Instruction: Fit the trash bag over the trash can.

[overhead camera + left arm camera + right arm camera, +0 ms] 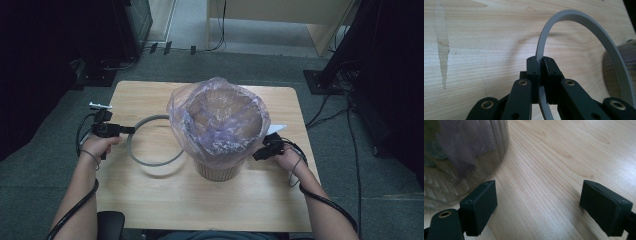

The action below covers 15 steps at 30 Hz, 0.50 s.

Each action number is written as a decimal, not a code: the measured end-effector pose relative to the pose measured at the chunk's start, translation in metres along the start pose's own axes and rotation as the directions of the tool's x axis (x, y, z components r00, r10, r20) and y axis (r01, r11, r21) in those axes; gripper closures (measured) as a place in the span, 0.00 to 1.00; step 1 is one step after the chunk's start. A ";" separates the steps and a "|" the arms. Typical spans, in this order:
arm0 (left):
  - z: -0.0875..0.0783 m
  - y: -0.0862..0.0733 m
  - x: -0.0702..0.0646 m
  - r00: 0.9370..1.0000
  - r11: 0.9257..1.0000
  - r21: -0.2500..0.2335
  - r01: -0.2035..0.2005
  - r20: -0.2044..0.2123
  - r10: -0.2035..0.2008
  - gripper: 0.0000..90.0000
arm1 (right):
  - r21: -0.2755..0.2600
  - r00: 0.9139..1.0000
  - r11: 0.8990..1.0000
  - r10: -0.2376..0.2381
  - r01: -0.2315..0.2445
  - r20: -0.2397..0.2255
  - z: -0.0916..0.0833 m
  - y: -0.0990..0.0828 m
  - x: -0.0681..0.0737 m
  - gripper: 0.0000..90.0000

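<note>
The grey ring [152,142] is a thin, flat band bent into a full circle, matte and uniform in colour, with a smooth outer face and no visible markings. In the high view it lies over the left half of the desk [150,200], its right arc next to the bin [217,135]; whether it rests on the wood or sits slightly raised cannot be told. The left gripper [131,130] grips the ring at its left arc; in the left gripper view the band [584,27] rises edge-on between the two black fingers [533,71], which are nearly closed and press on it from both sides. The bin is a ribbed, tan, round container lined with a translucent purple bag [220,97] whose edge folds over the rim. The right gripper [260,150] sits just beside the bin's right side, low over the desk; in the right gripper view its fingers [480,205] stand wide apart with bare wood between them, the left one close to the bin wall [454,170].
</note>
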State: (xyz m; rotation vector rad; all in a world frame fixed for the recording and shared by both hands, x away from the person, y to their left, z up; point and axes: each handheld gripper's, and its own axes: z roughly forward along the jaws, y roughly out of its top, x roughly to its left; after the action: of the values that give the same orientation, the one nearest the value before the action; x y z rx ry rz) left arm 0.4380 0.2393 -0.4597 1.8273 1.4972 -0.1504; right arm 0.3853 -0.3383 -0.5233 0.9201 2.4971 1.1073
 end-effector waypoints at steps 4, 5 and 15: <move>-0.014 0.007 -0.004 1.000 1.000 0.014 -0.003 -0.015 0.004 0.94 | 0.000 1.000 1.000 0.000 0.000 0.000 0.000 0.000 0.000 0.16; -0.017 0.009 -0.005 1.000 1.000 0.006 0.003 -0.014 -0.003 0.94 | 0.000 1.000 1.000 0.000 0.000 0.000 0.000 0.000 0.000 0.16; -0.040 0.014 -0.008 1.000 1.000 -0.001 0.029 -0.005 -0.029 0.94 | 0.000 1.000 1.000 0.000 0.000 0.000 0.000 0.000 0.000 0.16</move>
State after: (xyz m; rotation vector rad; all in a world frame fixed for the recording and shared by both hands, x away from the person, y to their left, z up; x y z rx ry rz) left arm 0.4336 0.2572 -0.4210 1.8067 1.5275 -0.1588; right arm 0.3853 -0.3383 -0.5233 0.9196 2.4970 1.1074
